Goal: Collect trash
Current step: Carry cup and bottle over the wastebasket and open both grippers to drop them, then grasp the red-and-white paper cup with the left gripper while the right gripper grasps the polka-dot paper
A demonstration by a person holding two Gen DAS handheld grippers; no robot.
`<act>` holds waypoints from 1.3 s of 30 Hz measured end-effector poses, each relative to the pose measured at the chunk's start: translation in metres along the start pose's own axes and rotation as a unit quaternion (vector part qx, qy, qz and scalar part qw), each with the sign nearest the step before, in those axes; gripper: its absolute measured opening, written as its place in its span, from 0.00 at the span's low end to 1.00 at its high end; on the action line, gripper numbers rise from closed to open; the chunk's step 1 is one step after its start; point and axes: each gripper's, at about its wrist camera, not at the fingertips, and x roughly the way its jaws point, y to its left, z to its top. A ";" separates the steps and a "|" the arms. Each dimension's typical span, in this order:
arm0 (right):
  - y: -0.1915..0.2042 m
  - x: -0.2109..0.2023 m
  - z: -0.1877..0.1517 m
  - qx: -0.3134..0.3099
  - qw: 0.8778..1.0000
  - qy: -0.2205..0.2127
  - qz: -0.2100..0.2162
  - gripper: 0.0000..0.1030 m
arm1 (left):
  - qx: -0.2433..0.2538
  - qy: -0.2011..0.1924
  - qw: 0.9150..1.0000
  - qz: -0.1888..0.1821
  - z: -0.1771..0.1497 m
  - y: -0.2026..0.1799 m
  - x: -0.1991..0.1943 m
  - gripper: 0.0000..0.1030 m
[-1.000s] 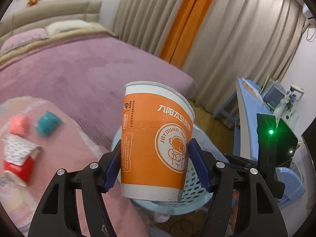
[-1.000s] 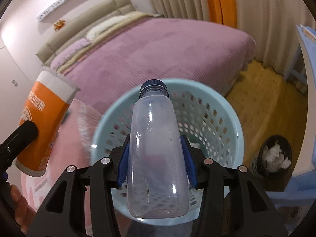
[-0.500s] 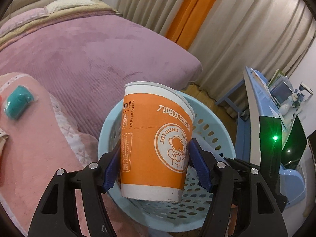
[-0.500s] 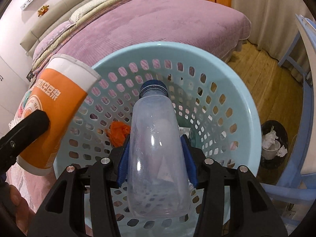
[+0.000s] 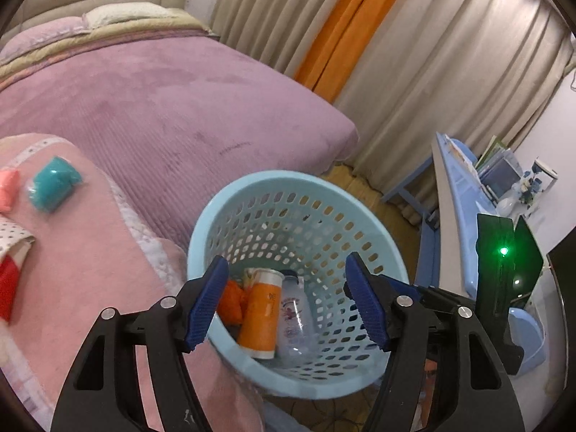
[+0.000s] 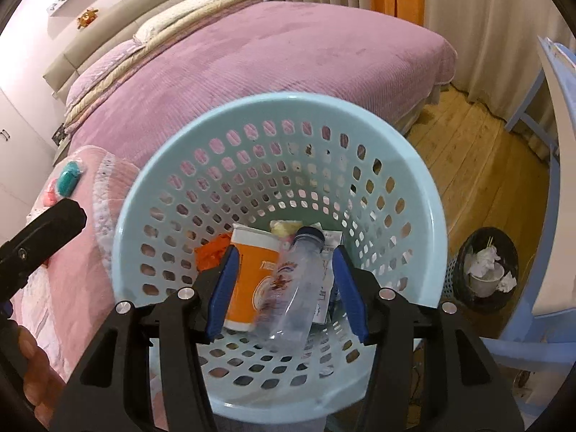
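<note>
The purple bed [image 6: 273, 54] rises behind the light blue basket [image 6: 424, 194]; a pink blanket [image 5: 82, 262] lies left of the basket, carrying a teal packet [image 5: 52, 188]; a small black bin [image 6: 487, 270] stands right of the basket; inside the basket lie the orange cup [image 6: 252, 273] and the clear bottle [image 6: 293, 288], side by side, touching; above the basket the left hand-held gripper [image 5: 288, 300] hangs wide and empty; the right hand-held gripper [image 6: 284, 289] is opening, gripping nothing.
</note>
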 end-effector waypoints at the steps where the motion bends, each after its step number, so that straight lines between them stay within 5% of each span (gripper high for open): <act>1: 0.001 -0.003 0.000 -0.004 1.000 -0.004 0.003 0.49 | 0.001 -0.006 1.000 0.000 -0.001 0.000 -0.007 0.62; 12: 0.056 -0.051 0.002 -0.065 0.994 -0.061 0.064 0.49 | -0.002 -0.074 0.996 0.039 -0.005 0.019 -0.091 0.64; 21: 0.127 -0.061 0.006 -0.124 0.981 -0.077 0.131 0.49 | -0.051 -0.116 0.986 0.110 -0.024 0.083 -0.151 0.72; 28: 0.184 -0.052 0.010 -0.171 0.970 -0.074 0.158 0.49 | -0.095 -0.097 0.982 0.130 -0.032 0.134 -0.154 0.73; 39: 0.241 -0.020 0.023 -0.204 0.961 -0.045 0.179 0.49 | -0.099 -0.043 0.983 0.149 -0.037 0.170 -0.115 0.73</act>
